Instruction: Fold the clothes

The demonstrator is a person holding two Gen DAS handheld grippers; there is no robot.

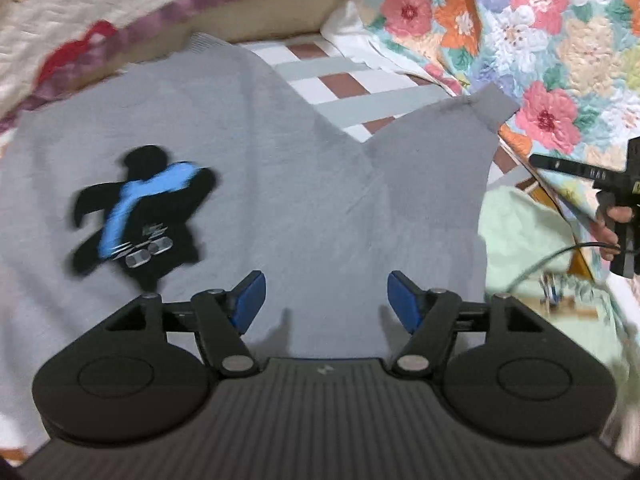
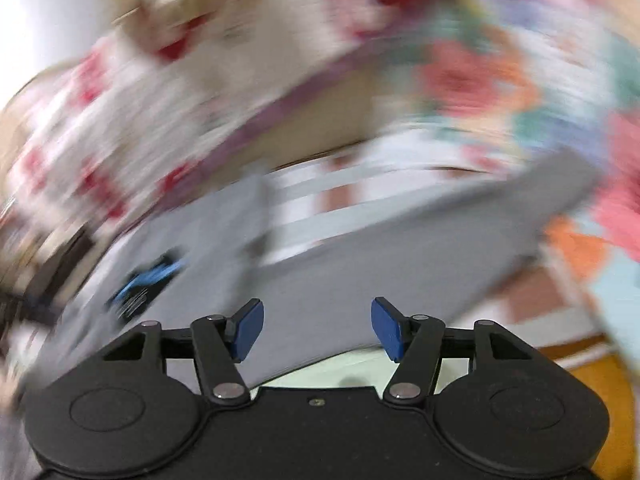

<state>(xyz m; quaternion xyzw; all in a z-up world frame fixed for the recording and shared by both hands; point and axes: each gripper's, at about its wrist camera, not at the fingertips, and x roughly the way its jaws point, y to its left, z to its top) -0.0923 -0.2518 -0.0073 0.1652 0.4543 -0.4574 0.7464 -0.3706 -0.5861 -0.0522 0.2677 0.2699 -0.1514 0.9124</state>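
A grey sweatshirt (image 1: 248,152) with a black and blue print (image 1: 140,216) lies spread flat on the bed. One sleeve (image 1: 436,160) angles up to the right, its cuff (image 1: 494,106) against the floral quilt. My left gripper (image 1: 326,300) is open and empty above the shirt's near part. My right gripper (image 2: 317,326) is open and empty; its view is heavily blurred, with the grey sweatshirt (image 2: 360,256) ahead. The right gripper also shows in the left wrist view (image 1: 624,196) at the far right, held by a hand.
A checked sheet (image 1: 340,80) shows between body and sleeve. A floral quilt (image 1: 540,40) lies at the right and a cream quilt with purple trim (image 1: 100,12) at the back left. Pale green cloth (image 1: 520,232) and a cable (image 1: 560,256) lie at the right.
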